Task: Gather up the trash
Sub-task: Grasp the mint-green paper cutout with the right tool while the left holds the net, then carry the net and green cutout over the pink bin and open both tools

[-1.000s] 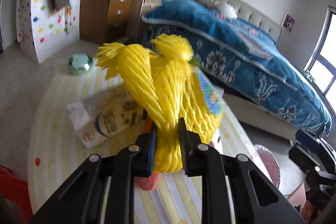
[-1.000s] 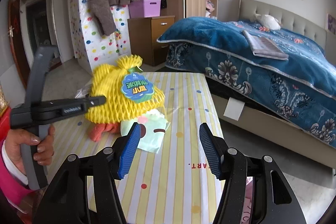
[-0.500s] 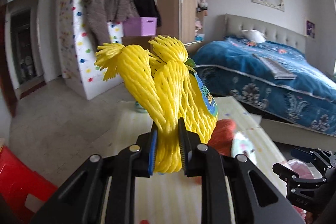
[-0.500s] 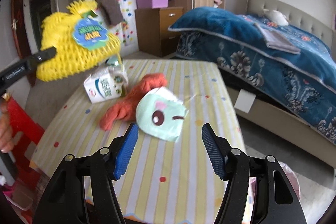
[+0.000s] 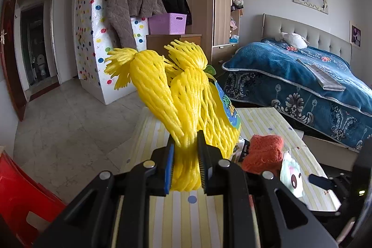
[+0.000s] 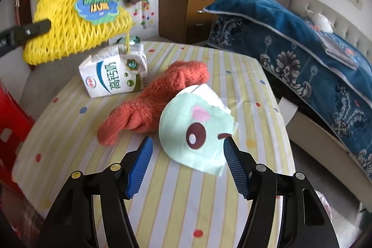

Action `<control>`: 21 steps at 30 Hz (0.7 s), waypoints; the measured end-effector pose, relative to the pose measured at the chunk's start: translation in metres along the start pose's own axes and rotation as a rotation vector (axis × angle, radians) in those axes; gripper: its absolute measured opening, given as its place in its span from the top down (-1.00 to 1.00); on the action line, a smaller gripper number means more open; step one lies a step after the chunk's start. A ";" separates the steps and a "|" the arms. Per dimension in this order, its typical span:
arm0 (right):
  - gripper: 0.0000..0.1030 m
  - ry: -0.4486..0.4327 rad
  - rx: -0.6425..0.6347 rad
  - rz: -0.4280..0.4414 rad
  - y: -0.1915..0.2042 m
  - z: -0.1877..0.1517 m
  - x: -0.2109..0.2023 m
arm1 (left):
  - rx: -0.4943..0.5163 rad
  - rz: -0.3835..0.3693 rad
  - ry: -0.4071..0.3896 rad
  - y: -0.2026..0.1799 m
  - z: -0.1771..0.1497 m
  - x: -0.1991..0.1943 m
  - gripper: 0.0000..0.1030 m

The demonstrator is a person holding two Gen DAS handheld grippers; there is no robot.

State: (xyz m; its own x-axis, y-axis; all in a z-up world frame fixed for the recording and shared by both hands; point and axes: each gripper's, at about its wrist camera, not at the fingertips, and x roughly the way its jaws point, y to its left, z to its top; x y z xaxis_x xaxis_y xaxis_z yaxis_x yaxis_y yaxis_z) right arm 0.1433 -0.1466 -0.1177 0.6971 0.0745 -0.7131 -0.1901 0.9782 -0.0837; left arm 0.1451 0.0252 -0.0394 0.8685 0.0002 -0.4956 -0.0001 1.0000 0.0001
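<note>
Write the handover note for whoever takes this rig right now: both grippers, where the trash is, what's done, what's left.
Left gripper: shut on the yellow foam net, held up off the striped table.
Right gripper: open, empty, low over the table with the green face mask just ahead of its fingertips.
On the table: mask, milk carton, orange knit glove.
Done: net picked up.
Left: bin the net, take the mask and carton. No bin clearly visible.

Milk carton (image 5: 241, 148) mostly hidden behind yellow foam net (image 5: 186, 104)
</note>
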 end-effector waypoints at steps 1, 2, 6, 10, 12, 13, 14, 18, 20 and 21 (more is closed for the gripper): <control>-0.24 0.005 -0.005 -0.003 0.001 0.001 0.003 | 0.000 -0.002 0.002 0.002 -0.001 0.000 0.68; -0.22 0.014 -0.013 -0.007 0.003 0.003 0.008 | 0.002 -0.004 0.007 0.001 -0.002 0.002 0.68; -0.07 0.025 -0.031 -0.048 0.008 0.006 0.020 | 0.008 -0.006 0.019 0.000 -0.003 0.007 0.68; 0.44 0.001 -0.023 -0.046 0.004 0.003 0.012 | 0.008 -0.010 0.016 0.000 -0.002 0.004 0.68; 0.67 -0.029 -0.003 -0.042 -0.004 0.000 -0.001 | 0.008 -0.015 0.009 0.001 0.000 -0.002 0.68; 0.89 -0.039 0.007 -0.043 -0.007 -0.001 -0.006 | 0.009 -0.018 0.005 0.001 0.000 -0.004 0.68; 0.93 -0.055 0.025 -0.045 -0.012 -0.002 -0.013 | 0.010 -0.022 0.000 0.000 0.000 -0.009 0.68; 0.98 -0.123 0.122 0.002 -0.039 -0.009 -0.050 | 0.020 -0.043 -0.013 -0.006 -0.002 -0.023 0.68; 0.98 -0.145 0.146 0.025 -0.049 -0.012 -0.065 | 0.026 -0.060 -0.018 -0.010 -0.002 -0.030 0.68; 0.98 -0.162 0.161 0.033 -0.055 -0.015 -0.076 | 0.028 -0.070 -0.020 -0.013 -0.003 -0.033 0.68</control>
State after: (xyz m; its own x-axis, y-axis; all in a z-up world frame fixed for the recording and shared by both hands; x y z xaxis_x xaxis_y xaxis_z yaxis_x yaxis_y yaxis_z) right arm 0.0906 -0.2092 -0.0693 0.7967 0.1248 -0.5913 -0.1115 0.9920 0.0592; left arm 0.1148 0.0123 -0.0256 0.8756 -0.0698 -0.4779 0.0746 0.9972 -0.0090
